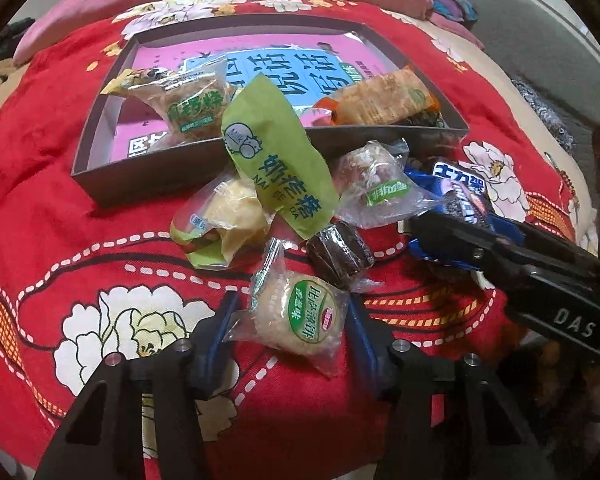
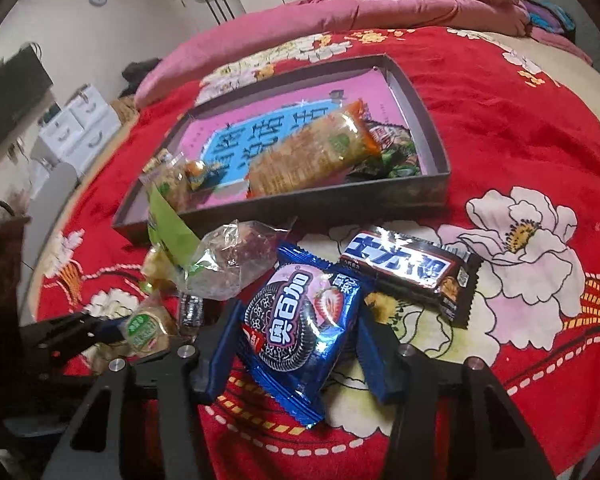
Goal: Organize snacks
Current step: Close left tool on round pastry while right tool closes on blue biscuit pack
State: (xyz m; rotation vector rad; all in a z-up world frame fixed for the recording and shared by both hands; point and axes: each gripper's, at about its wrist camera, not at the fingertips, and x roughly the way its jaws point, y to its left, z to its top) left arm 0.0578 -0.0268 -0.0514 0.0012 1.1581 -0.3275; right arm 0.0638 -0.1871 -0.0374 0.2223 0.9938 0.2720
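My left gripper (image 1: pixel 290 320) has its blue fingers on both sides of a clear-wrapped round biscuit with a green label (image 1: pixel 300 318), touching the wrapper. My right gripper (image 2: pixel 296 340) has its fingers against the sides of a blue Oreo packet (image 2: pixel 296 328). Loose snacks lie ahead on the red blanket: a green packet (image 1: pixel 276 156), a yellow bun (image 1: pixel 224 216), a dark cake (image 1: pixel 338 254), a clear-wrapped pastry (image 1: pixel 372 180), a dark chocolate bar (image 2: pixel 412 270). A shallow dark box (image 1: pixel 148 164) holds an orange cracker pack (image 2: pixel 312 150) and a wrapped cake (image 1: pixel 192 98).
A pink quilt (image 2: pixel 380 4) lies bunched behind the box. White drawers (image 2: pixel 76 124) stand at the far left beyond the bed. The bed's edge drops off at the right in the left wrist view (image 1: pixel 580 184).
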